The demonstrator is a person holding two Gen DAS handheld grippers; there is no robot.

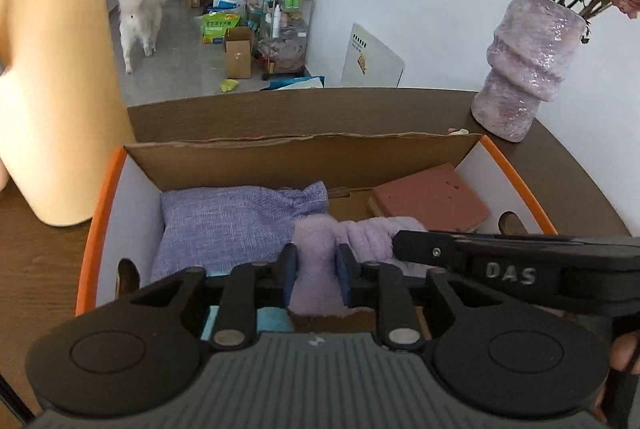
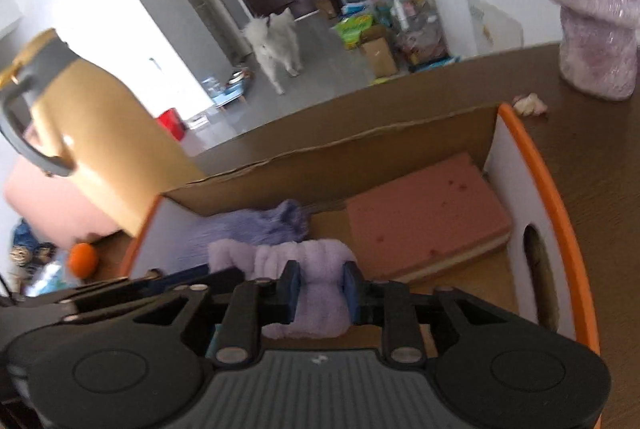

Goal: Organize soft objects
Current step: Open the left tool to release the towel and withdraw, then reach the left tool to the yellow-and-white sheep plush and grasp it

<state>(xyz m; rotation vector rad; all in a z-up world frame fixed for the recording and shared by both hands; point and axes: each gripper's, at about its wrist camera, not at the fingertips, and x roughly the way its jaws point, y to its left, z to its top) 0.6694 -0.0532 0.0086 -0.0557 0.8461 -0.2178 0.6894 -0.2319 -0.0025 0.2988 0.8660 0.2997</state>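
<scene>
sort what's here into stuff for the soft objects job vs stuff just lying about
Job: lilac fluffy cloth pinched by left gripper and right gripper, purple pouch, pink sponge, cardboard box.
Lying about: vase, yellow jug, dog.

The vase point(image 2: 592, 1) at the upper right of the right wrist view is cut off by the frame's top and right edges. At the left, the yellow jug point(image 2: 100, 133) and the purple pouch point(image 2: 260, 229) are smeared by blur. In the left wrist view the left tool point(image 1: 316, 269) hides the lower part of the lilac towel point(image 1: 316, 249), and a teal item point(image 1: 272, 321) shows only in slivers.
</scene>
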